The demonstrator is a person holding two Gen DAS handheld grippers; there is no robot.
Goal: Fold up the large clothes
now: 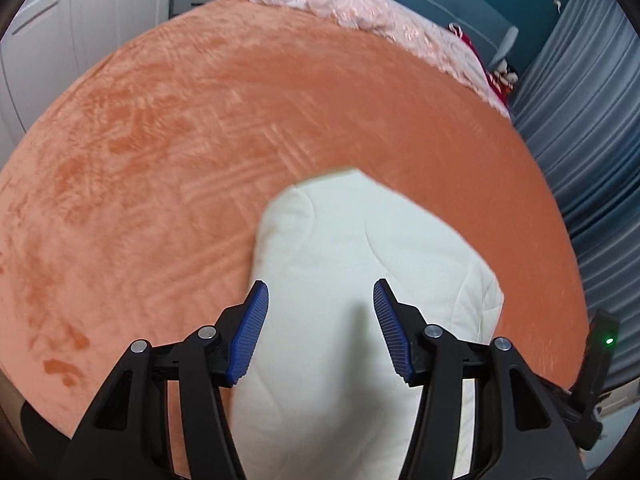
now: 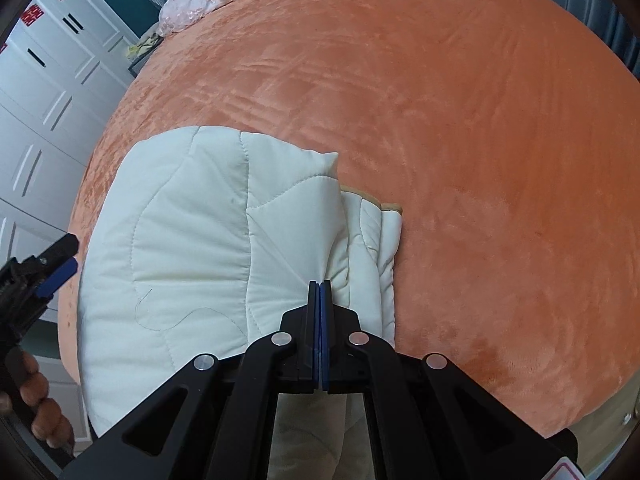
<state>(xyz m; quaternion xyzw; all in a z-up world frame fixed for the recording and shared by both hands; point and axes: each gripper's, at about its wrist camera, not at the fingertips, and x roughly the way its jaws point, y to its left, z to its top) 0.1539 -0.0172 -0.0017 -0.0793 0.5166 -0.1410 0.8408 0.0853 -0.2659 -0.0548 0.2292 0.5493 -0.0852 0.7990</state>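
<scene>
Right claw: our right claw (image 2: 320,286) is squeezed tight shut, its tips down on the white quilt (image 2: 200,248). We cannot tell if it pinches any cloth.
Left claw: our left claw (image 1: 320,300) is about half open and holds nothing. It hangs over the quilt (image 1: 360,280).
Quilt: it sits folded and puffy at the near edge of the orange bed (image 2: 480,140).
Far end: a pink blanket (image 1: 340,0) lies bunched up.
What could go wrong: the fat folds may spring open if we let go, because the quilt is puffy. It may slide off the near edge.
Count: two claws, one quilt, one bed, one pink blanket.
</scene>
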